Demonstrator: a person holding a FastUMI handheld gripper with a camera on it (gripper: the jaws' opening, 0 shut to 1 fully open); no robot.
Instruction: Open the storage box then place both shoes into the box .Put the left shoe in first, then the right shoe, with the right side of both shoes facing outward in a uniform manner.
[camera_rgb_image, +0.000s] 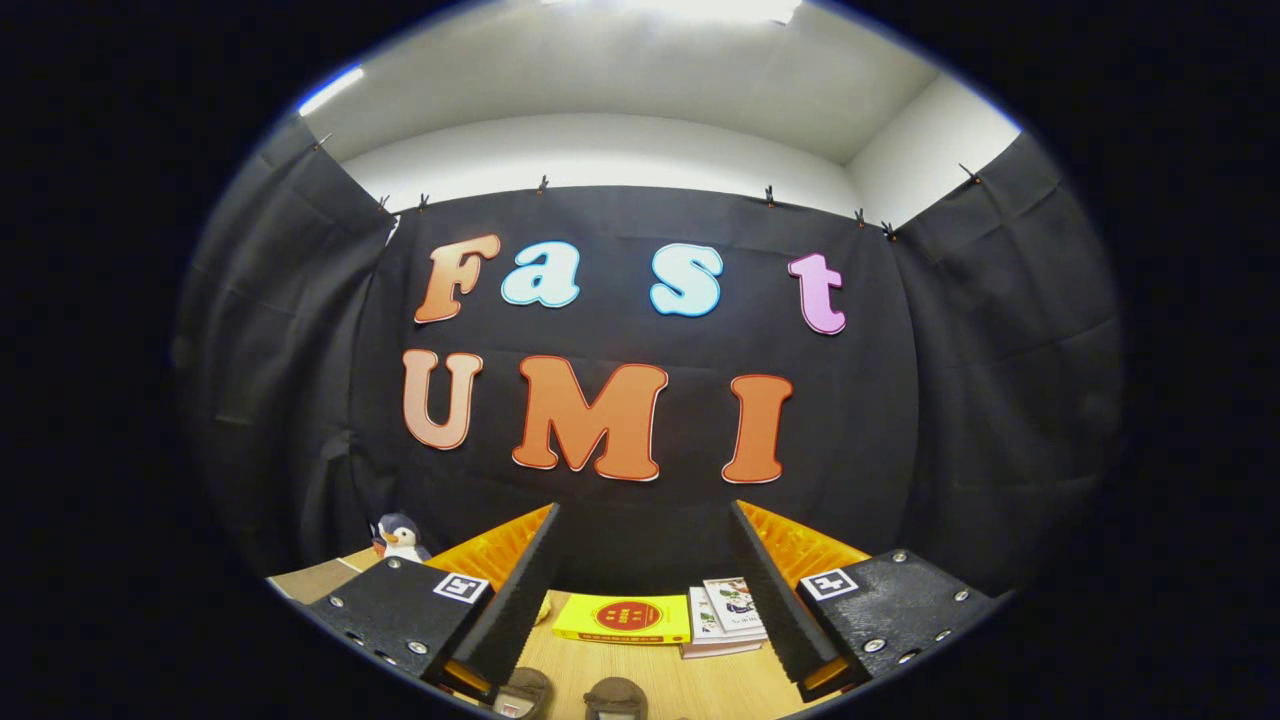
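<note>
My gripper (645, 515) is held high above the wooden table (690, 690), its two fingers spread wide apart and nothing between them. Down near the base of the fingers, two brown shoes peek into view: one (525, 690) close to the left finger and one (615, 697) beside it to the right. Only their tops show, so I cannot tell left shoe from right. The fingers point toward the booth's black back wall.
A yellow book (625, 618) lies on the table between the fingers, with a stack of white booklets (725, 615) to its right. A small penguin plush (400, 538) stands at the far left by the wall.
</note>
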